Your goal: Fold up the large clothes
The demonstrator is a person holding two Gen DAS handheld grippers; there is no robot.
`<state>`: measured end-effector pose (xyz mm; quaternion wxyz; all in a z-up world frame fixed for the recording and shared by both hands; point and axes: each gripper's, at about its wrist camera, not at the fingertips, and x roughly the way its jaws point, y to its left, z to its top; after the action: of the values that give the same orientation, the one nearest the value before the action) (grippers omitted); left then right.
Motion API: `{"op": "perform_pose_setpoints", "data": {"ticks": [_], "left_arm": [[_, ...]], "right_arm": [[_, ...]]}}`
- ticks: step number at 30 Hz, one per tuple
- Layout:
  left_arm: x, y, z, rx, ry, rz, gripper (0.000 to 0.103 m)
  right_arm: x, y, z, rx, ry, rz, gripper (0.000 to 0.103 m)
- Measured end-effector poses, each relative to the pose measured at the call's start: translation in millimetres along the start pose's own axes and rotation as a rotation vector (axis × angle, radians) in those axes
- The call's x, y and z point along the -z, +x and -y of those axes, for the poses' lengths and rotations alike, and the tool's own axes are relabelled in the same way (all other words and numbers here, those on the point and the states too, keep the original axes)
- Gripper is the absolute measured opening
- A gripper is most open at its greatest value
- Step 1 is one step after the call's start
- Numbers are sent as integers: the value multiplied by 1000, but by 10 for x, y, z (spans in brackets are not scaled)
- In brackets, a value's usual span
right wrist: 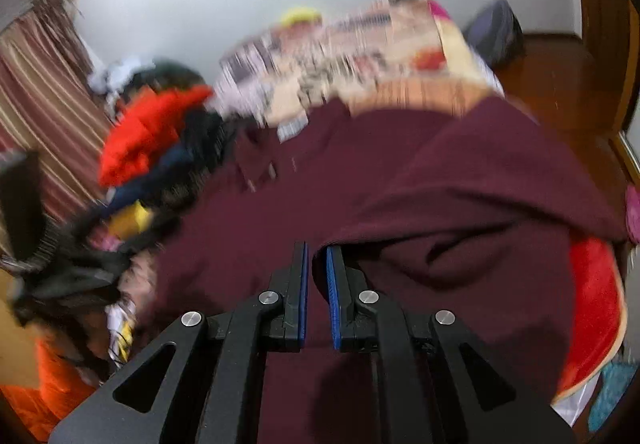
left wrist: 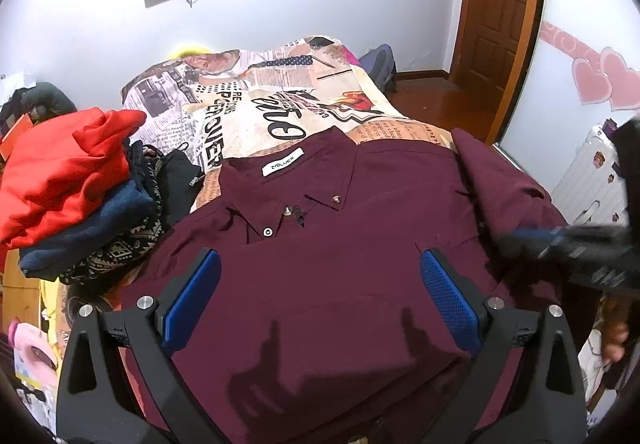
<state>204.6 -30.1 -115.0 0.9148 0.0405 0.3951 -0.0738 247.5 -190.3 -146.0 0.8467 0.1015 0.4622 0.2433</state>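
A pile of clothes, red on top with navy and patterned pieces beneath, sat just left of the maroon shirt, touching its left shoulder. The shirt lay collar-up on the newspaper-print bedspread, its white neck label on the far side of the collar. The left gripper hung over the shirt's chest with its blue pads spread wide and nothing between them. To the right of the shirt's body, its right sleeve was raised and folded inward; the left wrist view showed the right gripper there only as a dark blur. The right wrist view, itself smeared, showed what the other could not: the right gripper with its pads drawn nearly together, an edge of the sleeve's maroon cloth appearing pinched at the tips. Right of the shirt in that view, a red blanket showed under the fabric. A wooden door stood beyond the shirt's right side.
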Motion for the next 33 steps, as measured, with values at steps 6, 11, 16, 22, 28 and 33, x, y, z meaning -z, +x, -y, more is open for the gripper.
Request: {"op": "perform_pose_setpoints", "data": {"ticks": [6,11,16,22,28,33], "left_arm": [[53,-52,-6,-1,4,7,100],[40,-60,-2,1,3,10,100],[-11,-45,32,-8,21,11,100],[-105,5,73,-11,25,15,100],[-136,131,100,-14,19,-7,100],[-132,270,115,-16,11,-40,100]], "right_arm": [[4,-12,13,31,36,-95,10],[-68,-326,-109,53,-5,-69,43],[-131,-757,-140,95,-17,121,52],[-217,-1051,319,184,172,263,56],[-146,-926,1089,196,457,257,57],[19,-614,1557,158,646,194,57]]}}
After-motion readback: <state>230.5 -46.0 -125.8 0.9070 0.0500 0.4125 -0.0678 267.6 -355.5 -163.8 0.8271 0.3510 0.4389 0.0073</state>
